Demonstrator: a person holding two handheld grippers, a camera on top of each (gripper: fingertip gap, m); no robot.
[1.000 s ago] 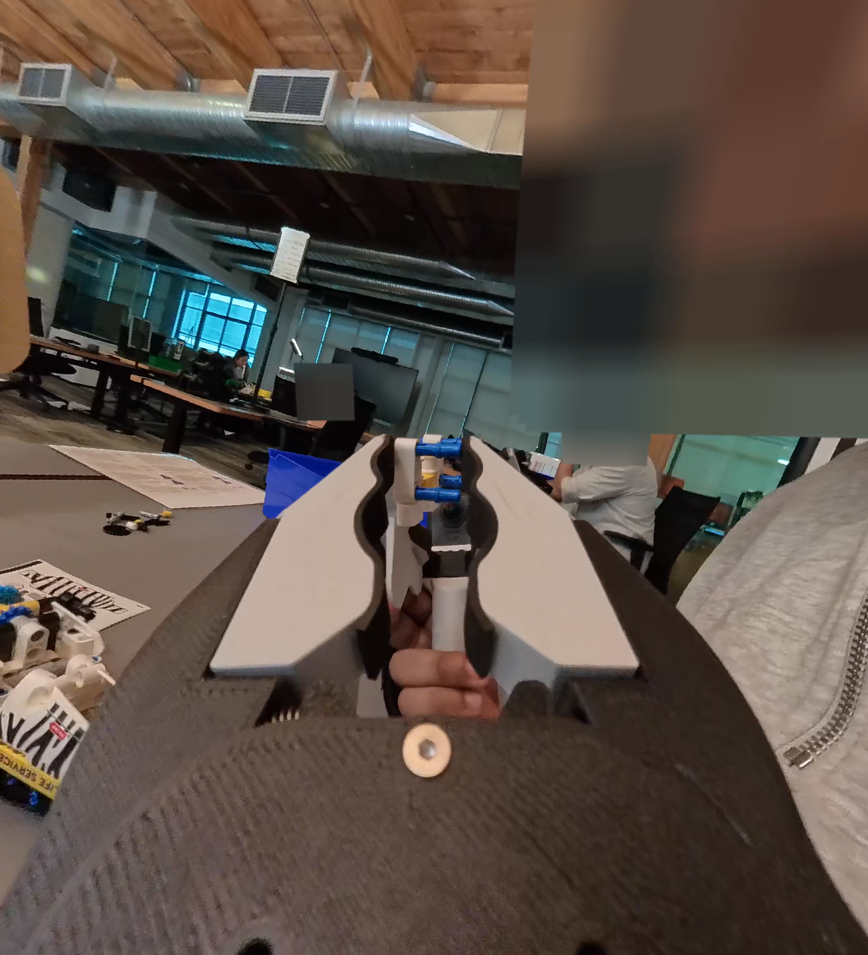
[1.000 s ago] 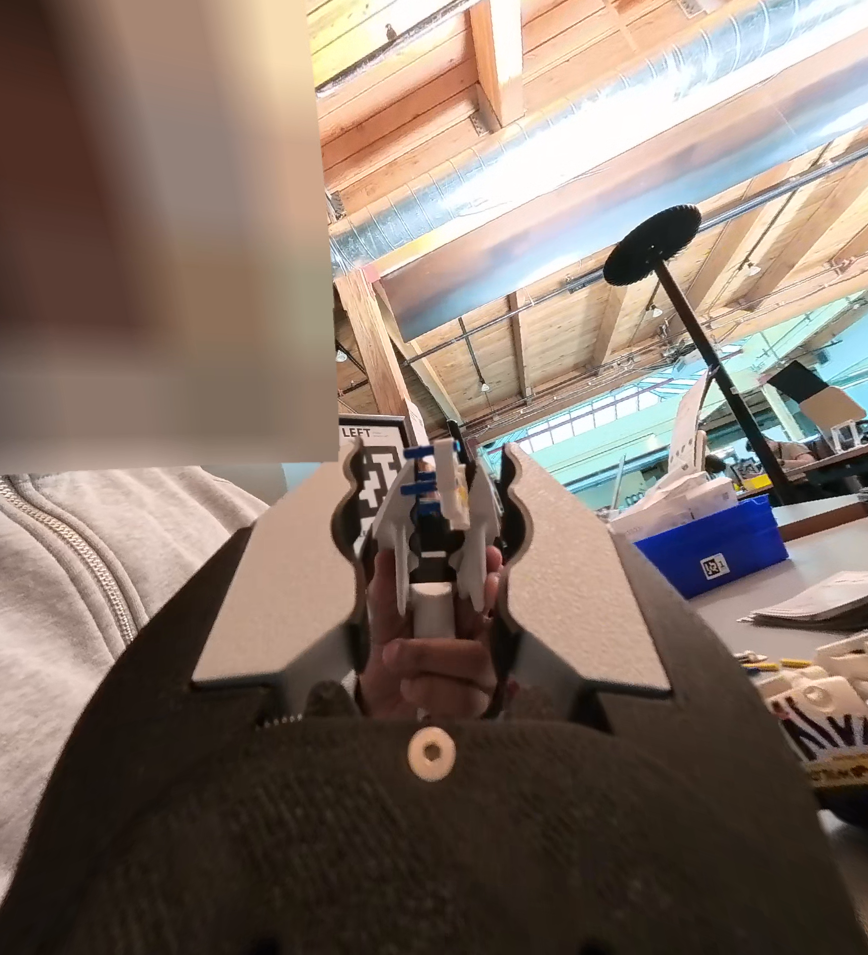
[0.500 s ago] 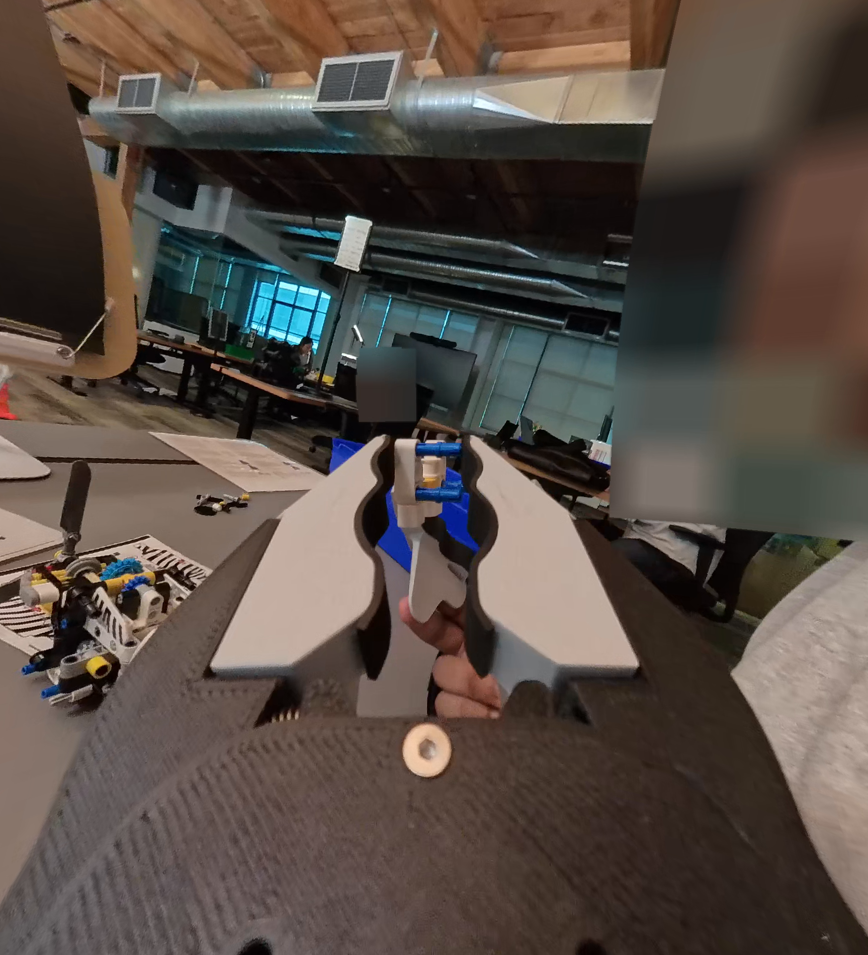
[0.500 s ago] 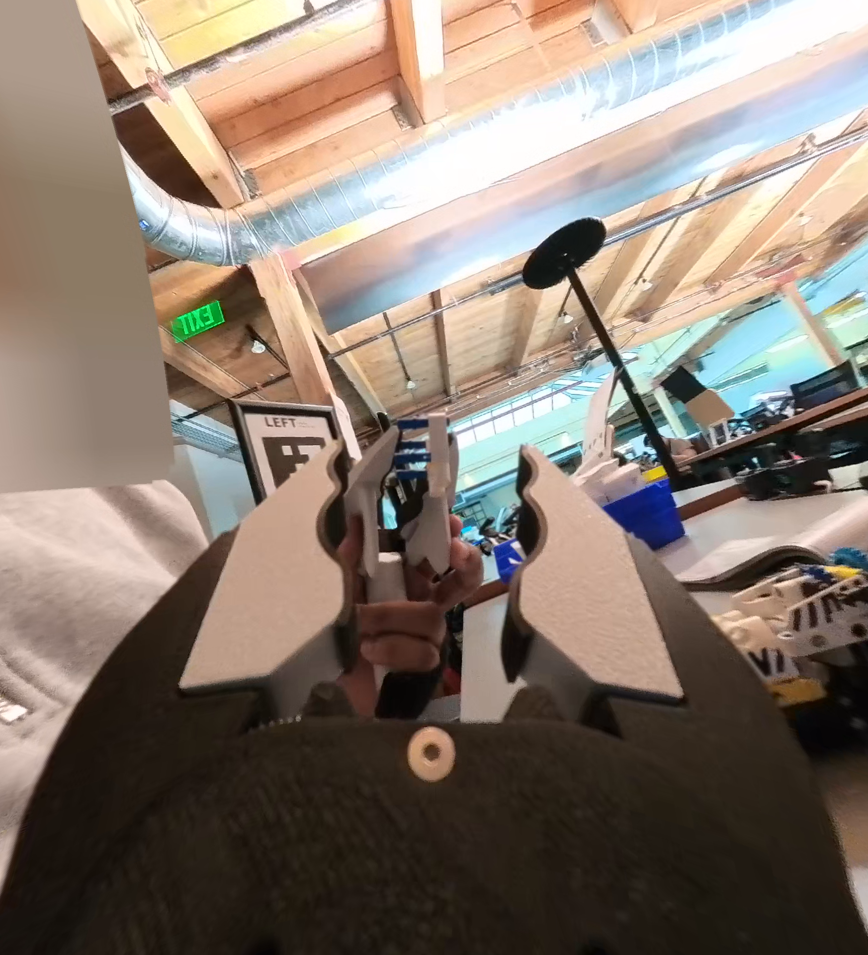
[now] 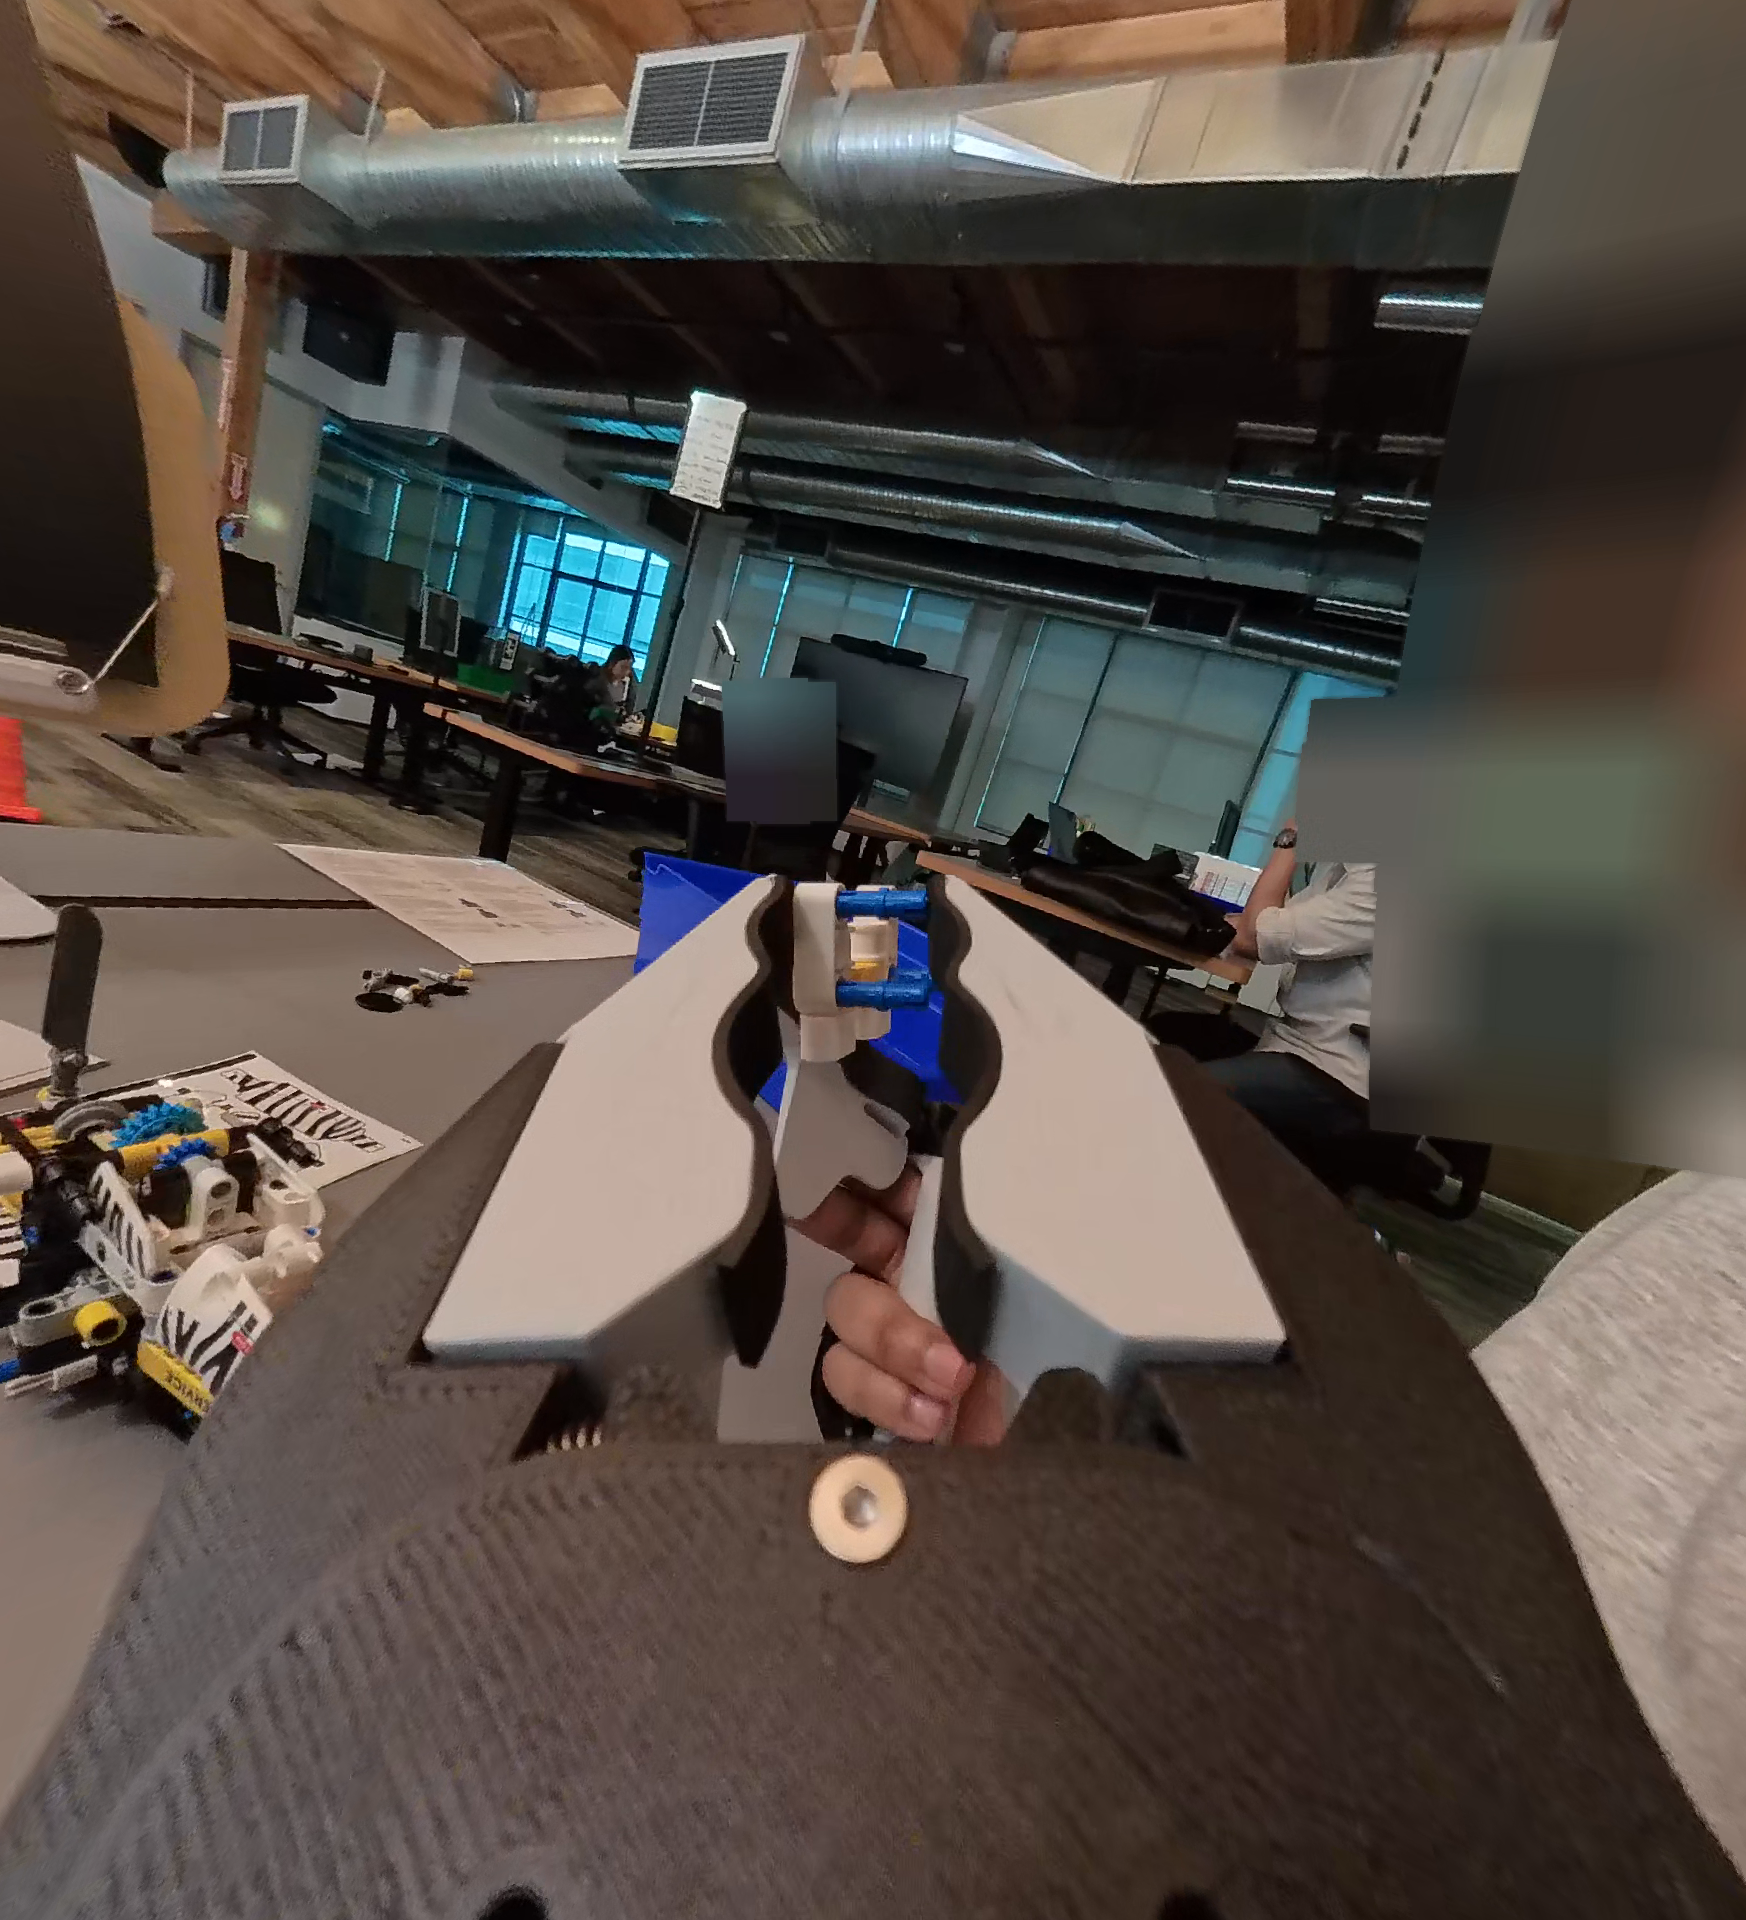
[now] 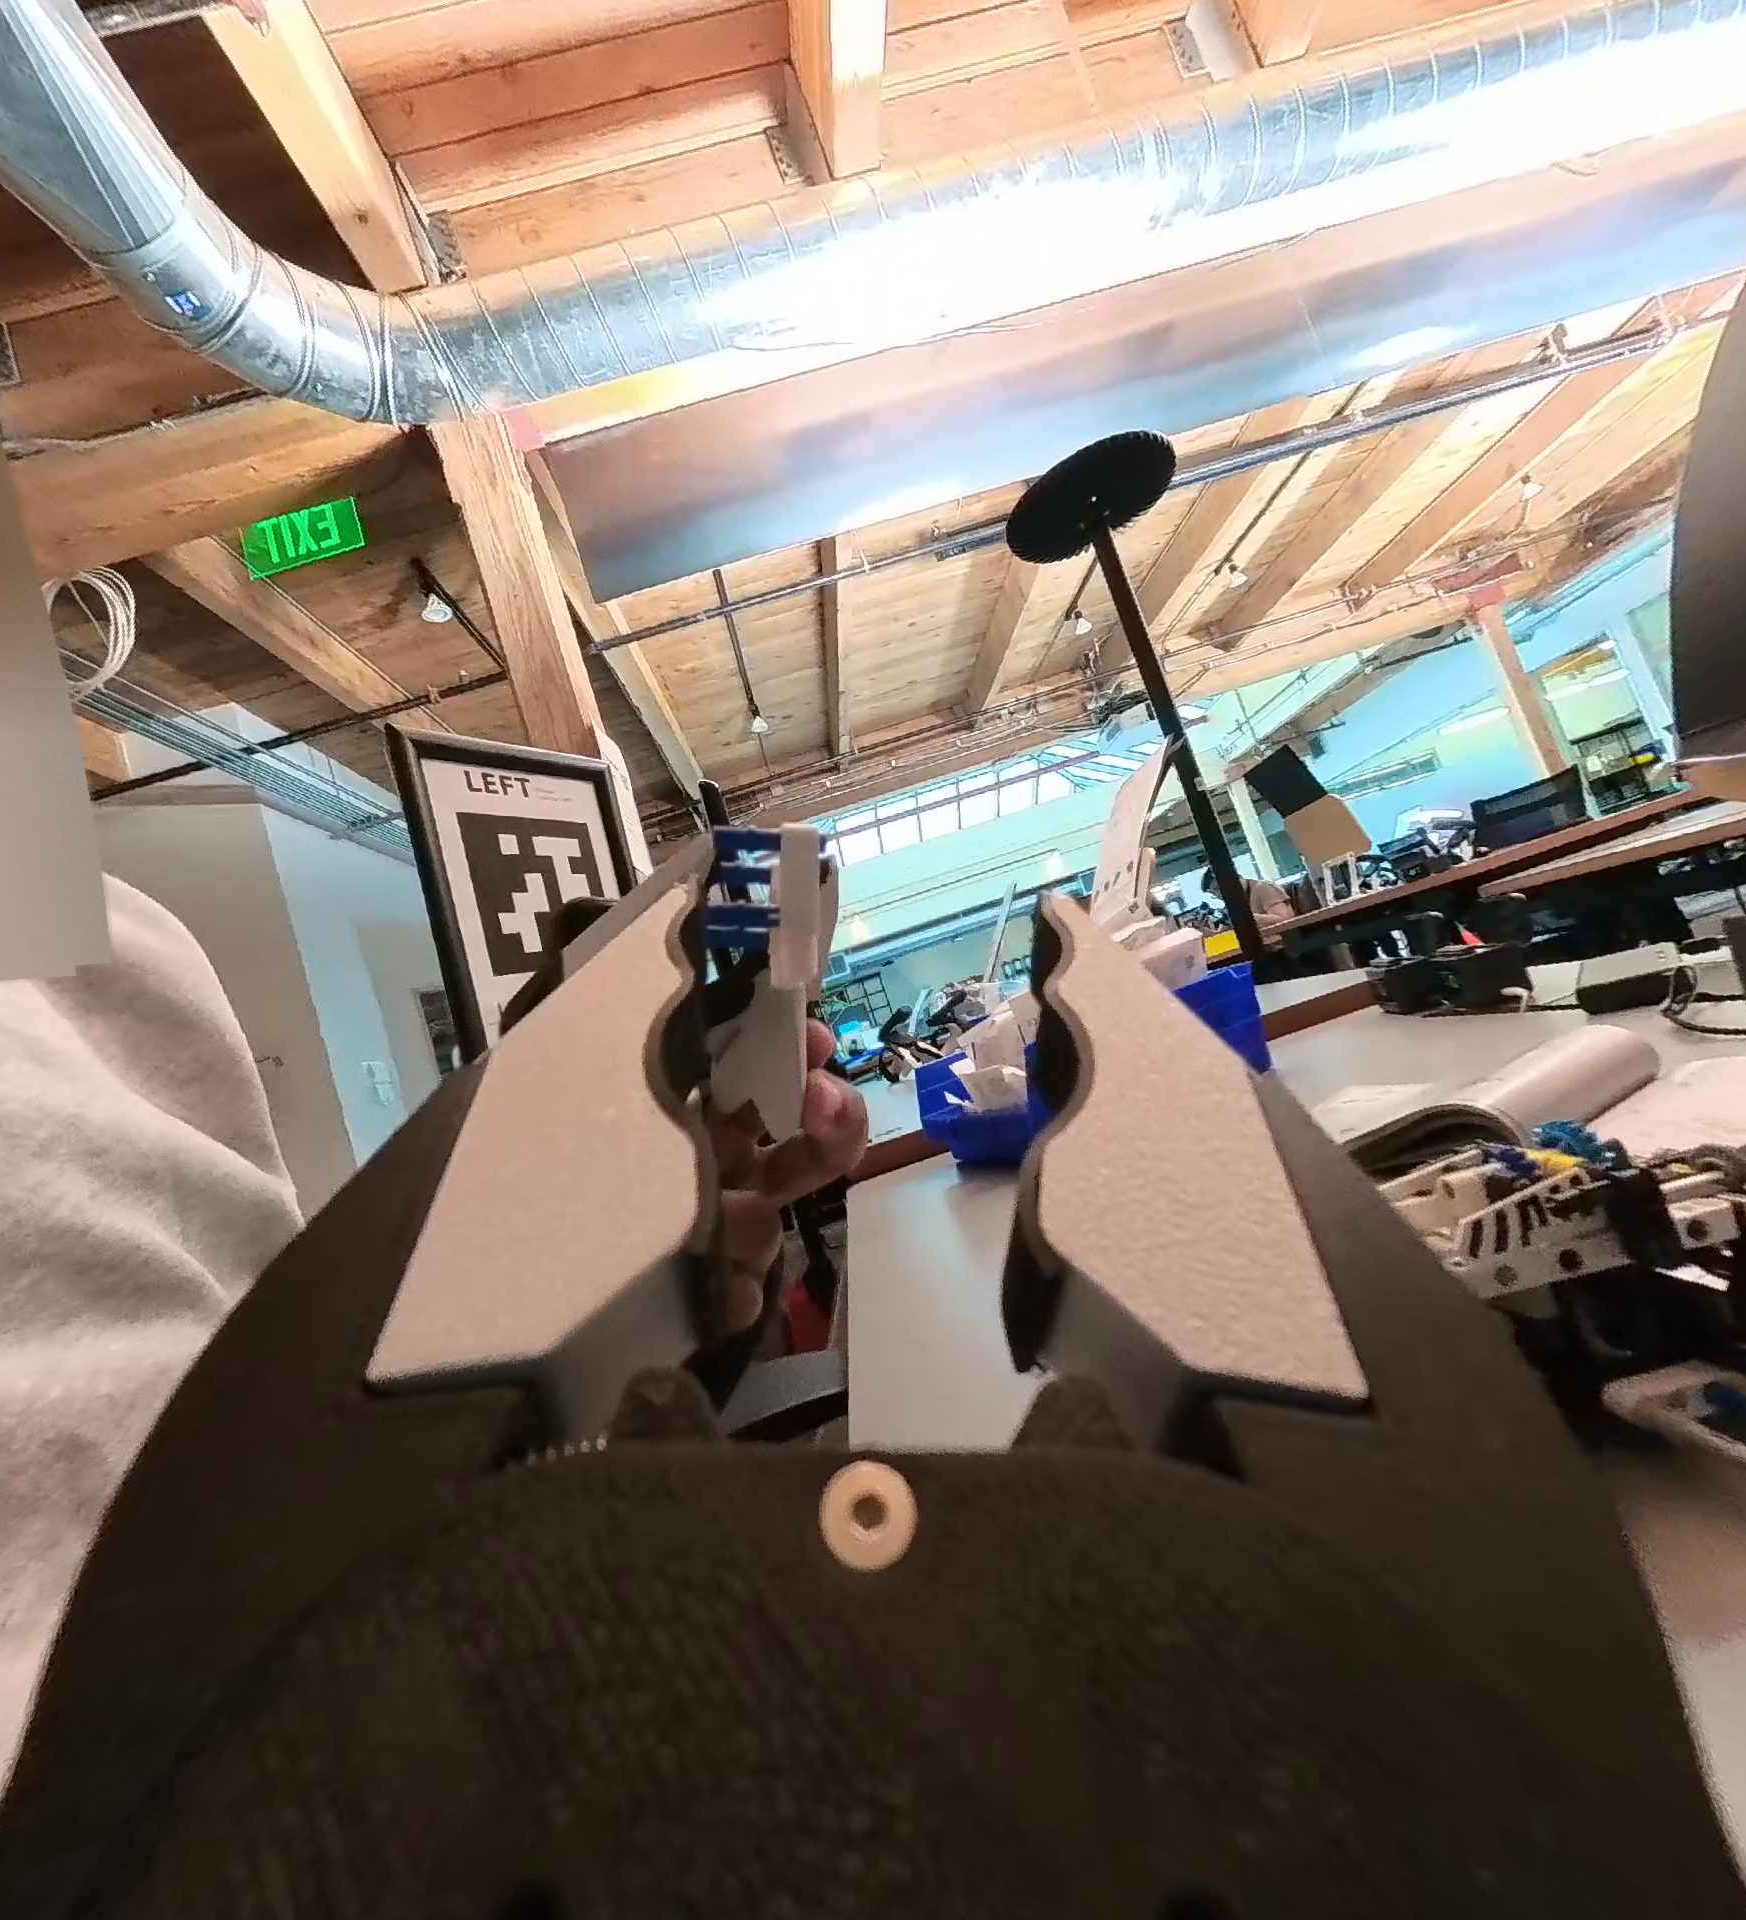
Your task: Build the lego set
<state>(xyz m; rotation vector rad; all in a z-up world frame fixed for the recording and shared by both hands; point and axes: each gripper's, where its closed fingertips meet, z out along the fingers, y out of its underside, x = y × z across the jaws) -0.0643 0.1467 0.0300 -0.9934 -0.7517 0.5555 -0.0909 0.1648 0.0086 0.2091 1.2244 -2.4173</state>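
My left gripper [image 5: 855, 920] is shut on a small white lego piece [image 5: 819, 961] with two blue pins, held up in the air at its fingertips. A white panel of the piece hangs down between the jaws. My right gripper [image 6: 874, 904] is open and empty. The same piece [image 6: 794, 914] shows just beside its left finger, apart from the right finger. The part-built lego vehicle [image 5: 121, 1247] with zebra-striped panels sits on the grey table [image 5: 225, 935] at the left. It also shows in the right wrist view [image 6: 1575, 1216] at the right.
A blue bin [image 5: 682, 904] stands behind the left gripper and shows again in the right wrist view [image 6: 973, 1101]. An open booklet [image 6: 1534, 1070], a sticker sheet [image 5: 277, 1112] and small loose parts [image 5: 412, 982] lie on the table. A person's grey sleeve [image 5: 1679, 1455] is close by. My hands' fingertips stand some 4 centimeters from each other. Between my right fingertips and the part-built lego vehicle [image 5: 121, 1247] there is roughly 15 centimeters.
My right gripper has opened, let go of the white piece and swung right toward the table. My left gripper keeps hold of the piece.
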